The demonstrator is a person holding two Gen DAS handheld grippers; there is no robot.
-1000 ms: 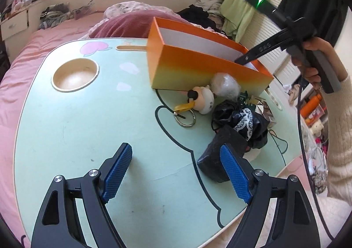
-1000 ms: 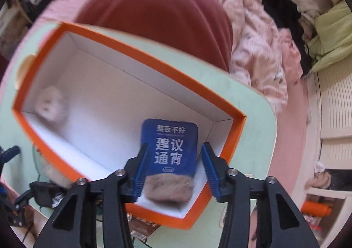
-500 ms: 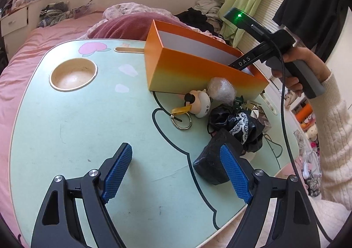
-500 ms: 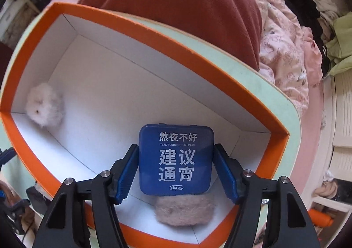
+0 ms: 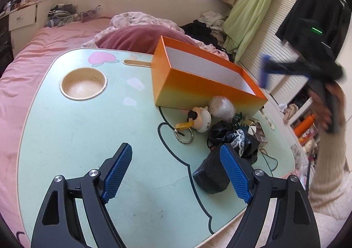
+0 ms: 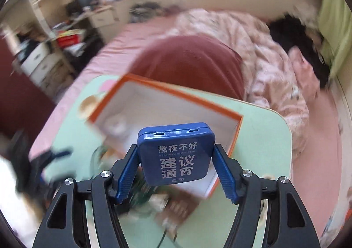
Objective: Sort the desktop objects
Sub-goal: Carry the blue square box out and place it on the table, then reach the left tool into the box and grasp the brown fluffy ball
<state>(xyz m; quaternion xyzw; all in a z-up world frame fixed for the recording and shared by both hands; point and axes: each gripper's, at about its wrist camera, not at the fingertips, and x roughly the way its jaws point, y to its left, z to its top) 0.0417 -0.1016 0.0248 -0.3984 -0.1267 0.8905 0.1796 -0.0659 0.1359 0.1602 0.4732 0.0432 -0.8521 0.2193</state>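
Right gripper clamped on the blue tin, lifted above the near end of the orange box. Left gripper wide open over the green table, holding nothing, beside a black pouch. Further back, a duck keychain and a fluffy ball, just against the box wall.

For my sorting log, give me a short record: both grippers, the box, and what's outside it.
right gripper: jaws have just been opening; blue tin between the pads, lifted above orange box
left gripper: open, empty
box contents: pale fluffy thing, blurred
on table, outside box: keychain figure, black pouch
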